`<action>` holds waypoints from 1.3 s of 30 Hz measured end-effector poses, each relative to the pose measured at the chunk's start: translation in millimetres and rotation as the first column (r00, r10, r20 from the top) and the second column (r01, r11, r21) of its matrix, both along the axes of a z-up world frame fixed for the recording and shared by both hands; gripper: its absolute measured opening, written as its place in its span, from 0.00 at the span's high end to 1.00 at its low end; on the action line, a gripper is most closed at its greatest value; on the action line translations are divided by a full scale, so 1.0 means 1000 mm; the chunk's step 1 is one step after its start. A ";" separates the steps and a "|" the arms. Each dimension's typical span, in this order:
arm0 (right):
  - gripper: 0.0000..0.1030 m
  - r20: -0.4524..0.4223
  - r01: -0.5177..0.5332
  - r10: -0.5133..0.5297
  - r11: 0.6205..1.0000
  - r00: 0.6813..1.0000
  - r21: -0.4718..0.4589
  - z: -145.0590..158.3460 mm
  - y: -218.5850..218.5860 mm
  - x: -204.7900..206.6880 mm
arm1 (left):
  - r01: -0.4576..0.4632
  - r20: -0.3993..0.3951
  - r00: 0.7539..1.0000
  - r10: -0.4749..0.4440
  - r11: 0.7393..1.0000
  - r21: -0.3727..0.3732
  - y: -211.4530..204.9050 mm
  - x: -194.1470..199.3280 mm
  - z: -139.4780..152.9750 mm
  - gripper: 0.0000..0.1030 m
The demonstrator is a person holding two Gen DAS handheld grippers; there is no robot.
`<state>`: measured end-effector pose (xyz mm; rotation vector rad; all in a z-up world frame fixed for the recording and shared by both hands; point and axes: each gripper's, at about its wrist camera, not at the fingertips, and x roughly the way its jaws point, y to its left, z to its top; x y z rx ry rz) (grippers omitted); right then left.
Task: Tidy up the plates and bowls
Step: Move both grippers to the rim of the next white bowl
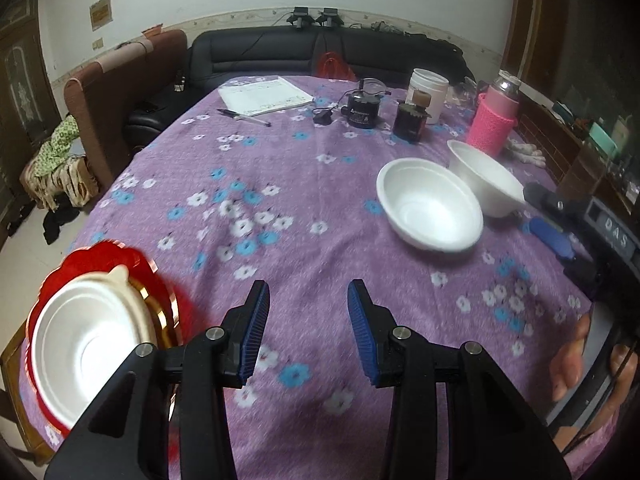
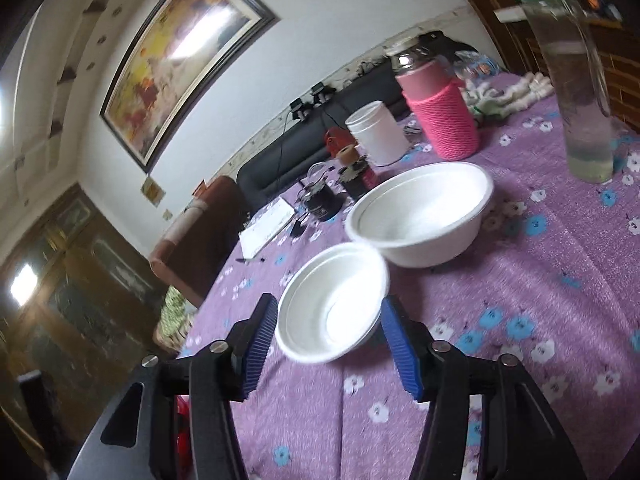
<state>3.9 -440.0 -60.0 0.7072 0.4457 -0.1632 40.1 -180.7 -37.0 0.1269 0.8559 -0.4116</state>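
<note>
My right gripper [image 2: 328, 344], jaws spread, should straddle the small foam bowl [image 2: 332, 304] at twelve o'clock squarely; left gripper [image 1: 308, 332] hangs open, empty.

Dim indoor light, glare on painting [image 2: 182, 46]; motion blur, heavy fisheye warp (edges dark).
</note>
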 end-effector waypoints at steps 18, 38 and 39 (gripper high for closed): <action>0.43 -0.150 0.019 0.007 0.985 0.989 0.172 -0.032 -0.042 0.059 | -0.126 -0.094 0.989 0.114 0.983 -0.132 -0.055 0.099 -0.005 0.48; 0.43 -0.158 -0.025 0.054 0.983 0.986 0.182 -0.050 -0.041 0.070 | -0.066 -0.153 0.988 0.036 0.978 -0.198 -0.069 0.111 -0.040 0.40; 0.43 -0.160 -0.027 0.056 0.983 0.985 0.181 -0.050 -0.040 0.071 | -0.063 -0.158 0.987 0.032 0.979 -0.196 -0.070 0.112 -0.041 0.40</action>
